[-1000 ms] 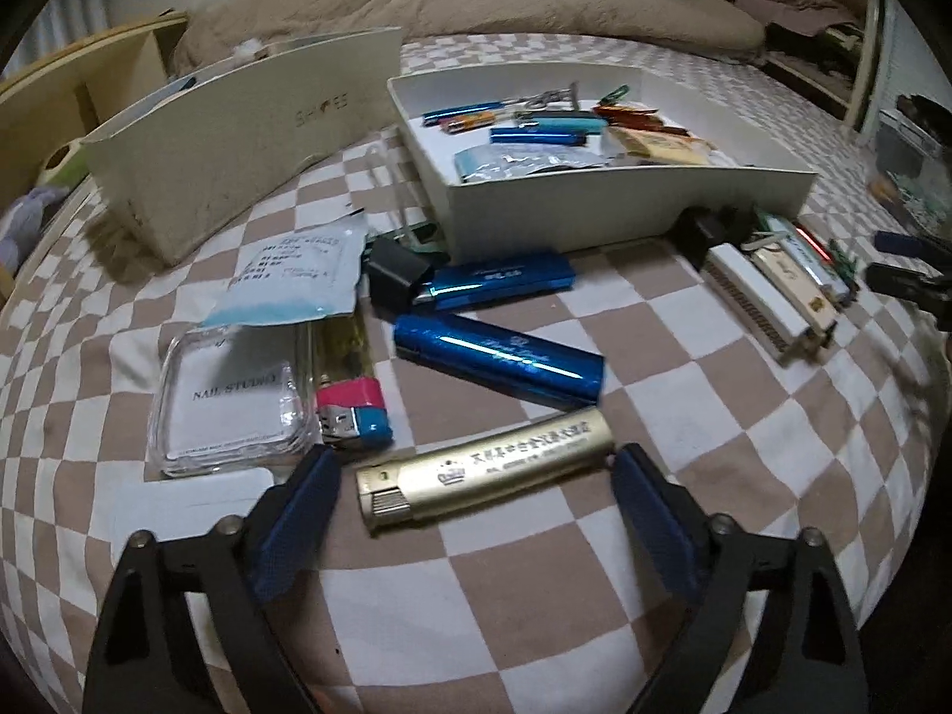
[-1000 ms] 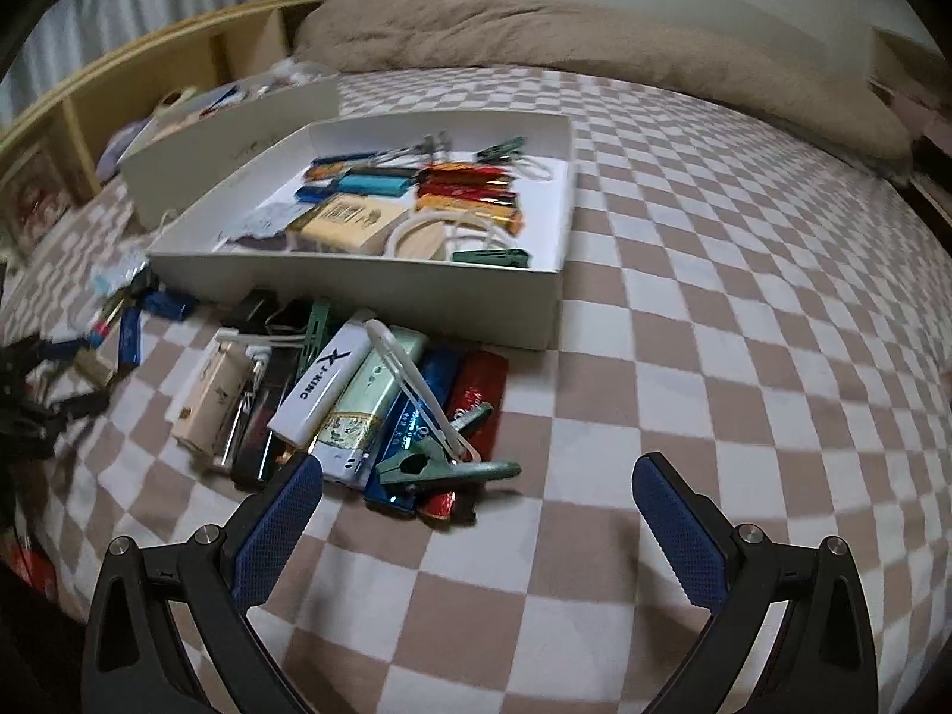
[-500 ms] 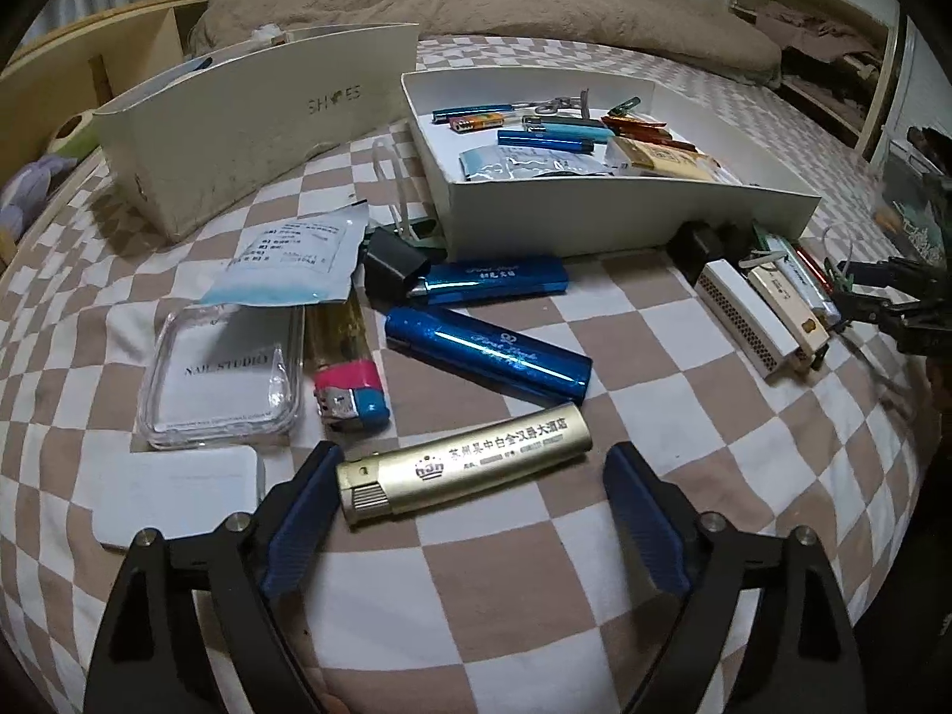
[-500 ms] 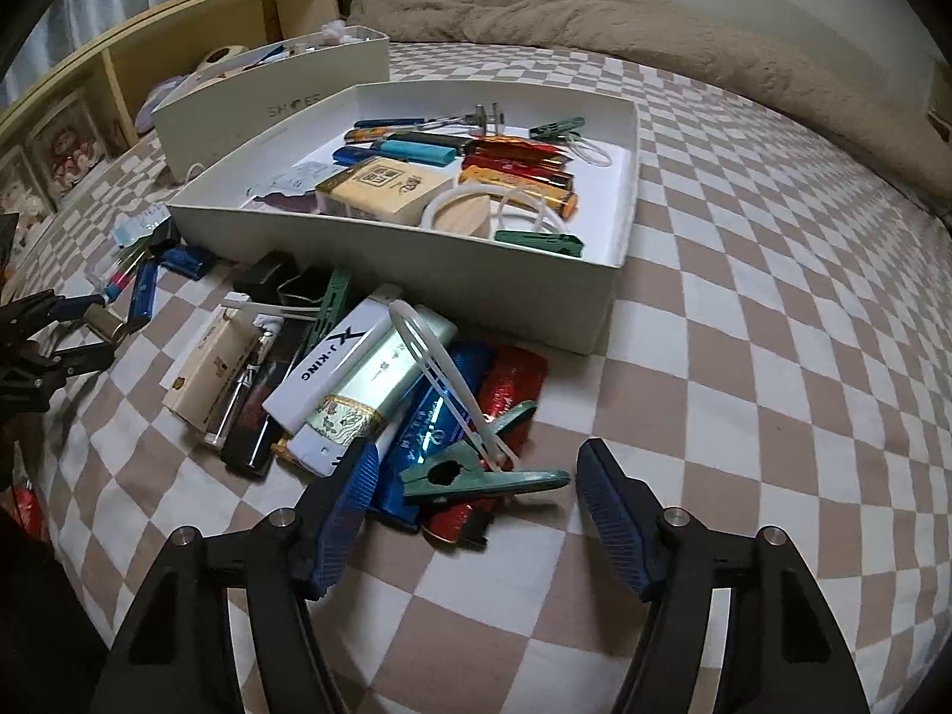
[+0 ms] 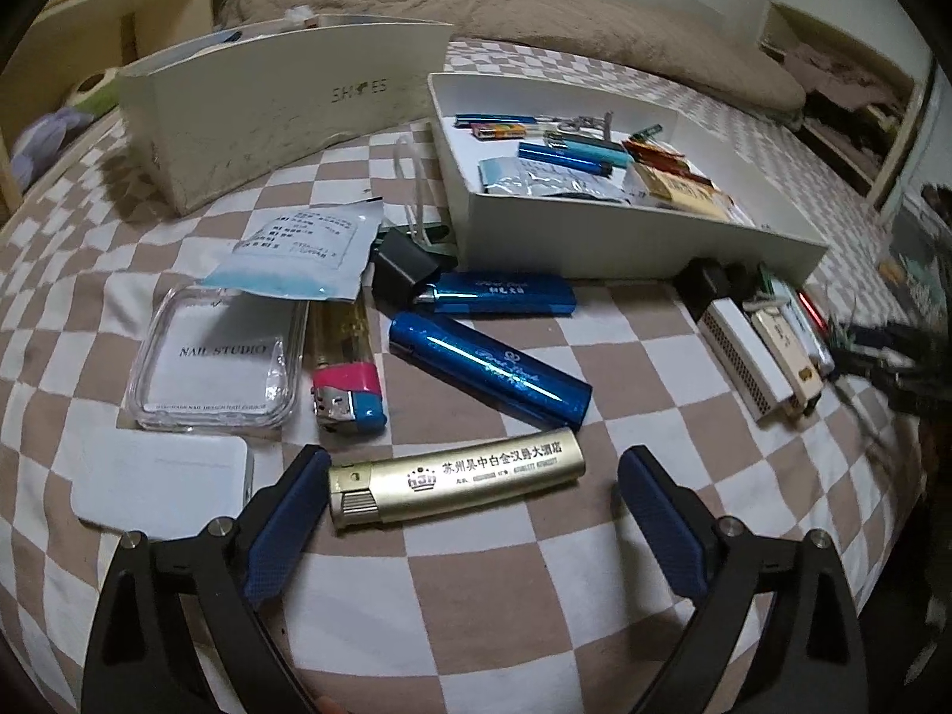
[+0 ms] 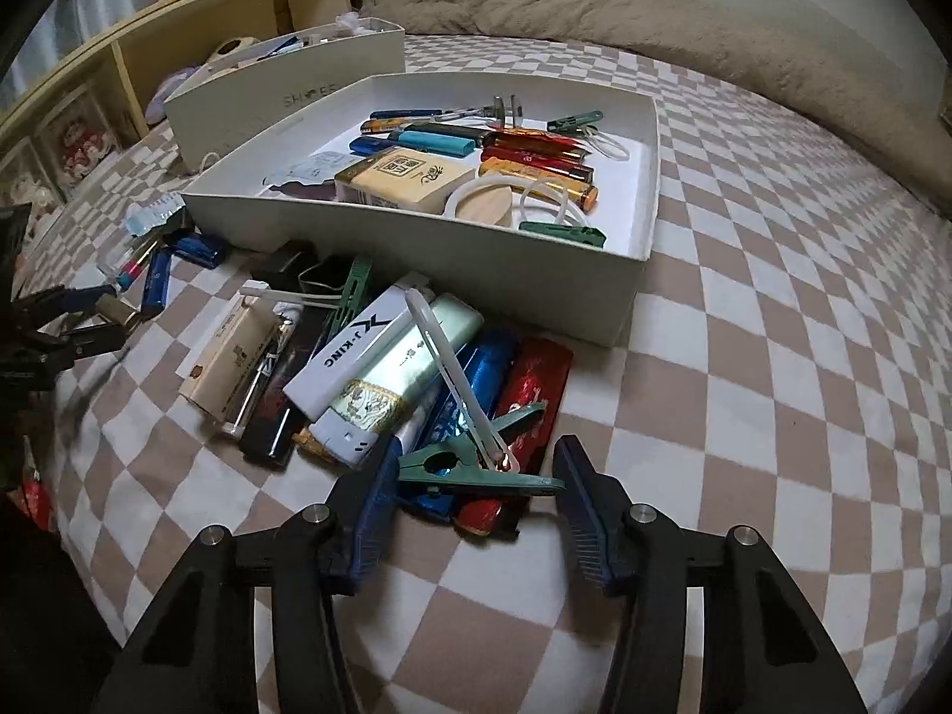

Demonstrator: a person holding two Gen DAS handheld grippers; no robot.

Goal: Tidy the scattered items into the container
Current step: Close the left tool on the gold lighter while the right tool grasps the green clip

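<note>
Left wrist view: the left gripper [image 5: 470,511] was wide open around the gold lighter [image 5: 455,479], its left finger touching one end. The white box [image 5: 625,238] sat ahead. Right wrist view: the right gripper [image 6: 470,506] was partly open around the green clip [image 6: 476,464], just touching it.

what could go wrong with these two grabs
1. The right gripper straddles the green clothespin, which lies on a loose heap with a white cable tie over it; lifting may drag the tie or topple the lighters.
2. The gold lighter lies crosswise between the left gripper pads, so closing would pinch it by its ends, and it could slip or pivot out.
</note>
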